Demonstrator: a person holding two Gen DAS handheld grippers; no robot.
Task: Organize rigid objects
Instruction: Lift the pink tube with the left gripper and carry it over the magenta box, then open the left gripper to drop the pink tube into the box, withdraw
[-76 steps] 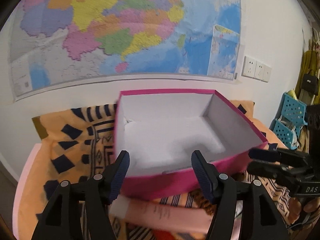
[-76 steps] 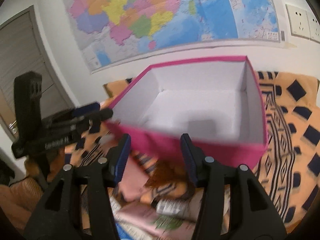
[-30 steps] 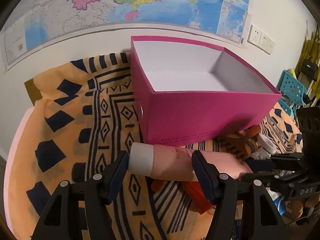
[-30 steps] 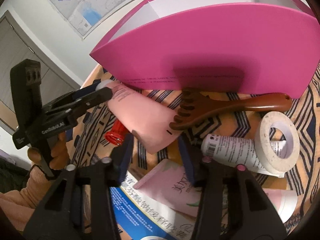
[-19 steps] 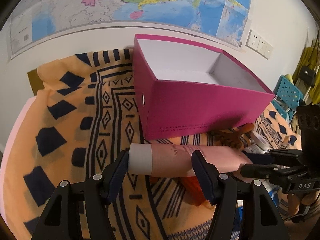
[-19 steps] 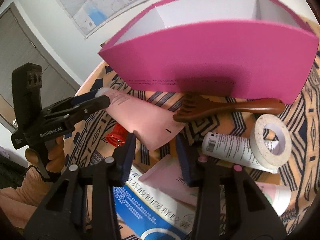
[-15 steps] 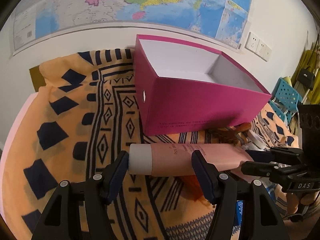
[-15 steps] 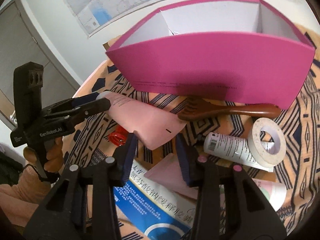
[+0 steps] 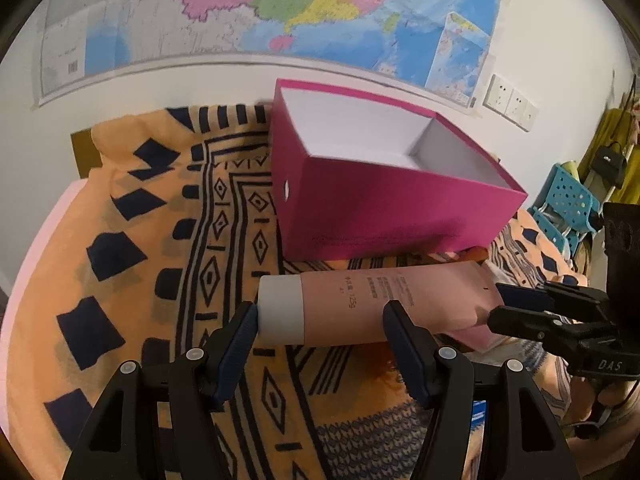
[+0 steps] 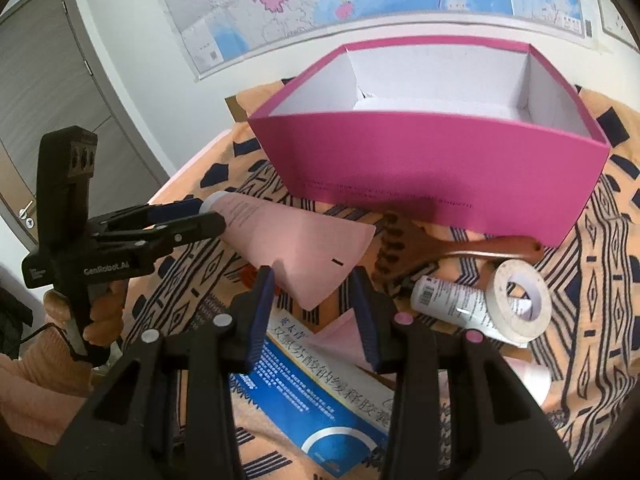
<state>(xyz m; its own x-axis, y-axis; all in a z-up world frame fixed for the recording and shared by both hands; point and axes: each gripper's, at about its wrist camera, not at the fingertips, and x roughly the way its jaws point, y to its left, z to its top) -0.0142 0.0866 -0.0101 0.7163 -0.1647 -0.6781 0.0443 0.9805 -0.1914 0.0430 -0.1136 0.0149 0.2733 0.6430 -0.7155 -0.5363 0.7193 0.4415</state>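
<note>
1. Left gripper [image 9: 320, 320] is clamping the pink tube [image 9: 384, 304] at its white-cap end.
2. Right gripper [image 10: 316, 296] is pinching the tube's flat tail.
3. Tube is hanging level above the patterned cloth [image 9: 160, 240], just in front of the open magenta box [image 9: 384, 208].

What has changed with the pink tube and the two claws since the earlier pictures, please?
The pink tube has been lifted off the cloth. The left claw holds its capped end and the right claw its flat crimped end. Earlier both claws hovered open at the pink box. The box, wooden comb and tape roll stayed put.
</note>
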